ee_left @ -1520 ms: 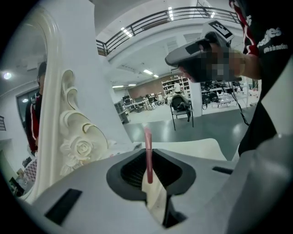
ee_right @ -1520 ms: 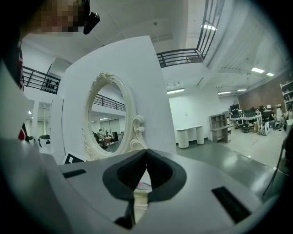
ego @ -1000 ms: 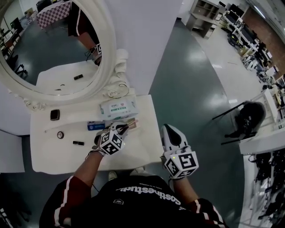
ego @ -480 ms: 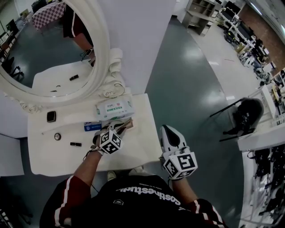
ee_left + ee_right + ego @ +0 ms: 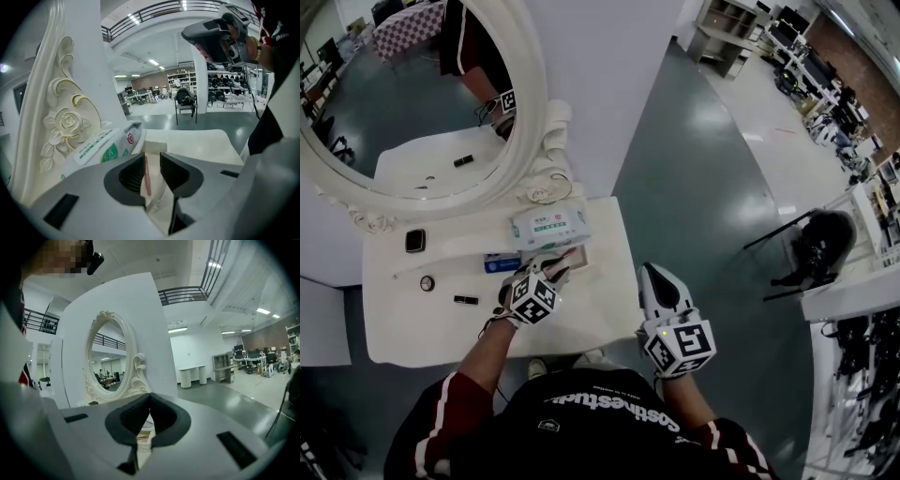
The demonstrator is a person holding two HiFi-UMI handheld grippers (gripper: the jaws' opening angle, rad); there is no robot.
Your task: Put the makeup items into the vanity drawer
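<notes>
My left gripper [image 5: 561, 269] hovers over the white vanity top [image 5: 403, 328] just in front of the wipes pack [image 5: 548, 225]. Its jaws have just been opening and now stand apart. In the left gripper view a thin pink stick [image 5: 146, 176] lies between the fingers of this gripper [image 5: 152, 161], close to the left pad and not pinched. It rests on a pale pink-brown flat item [image 5: 577, 256]. My right gripper [image 5: 652, 274] hangs off the table's right edge, jaws together and empty; its tips [image 5: 150, 397] meet in its own view. A blue tube [image 5: 501, 265], black lipstick [image 5: 466, 300], small round pot [image 5: 427, 282] and black compact [image 5: 414, 241] lie further left.
A big oval mirror [image 5: 412, 94] with a carved rose frame [image 5: 65, 124] stands at the back of the table. A long white stick [image 5: 441, 267] lies on the left half. Open grey floor [image 5: 712, 187] spreads to the right, with a black chair [image 5: 820, 244] beyond.
The left gripper stays over the same spot by the wipes pack and its fingers look slightly wider apart. The right gripper has kept still. The head camera wobbled a little.
</notes>
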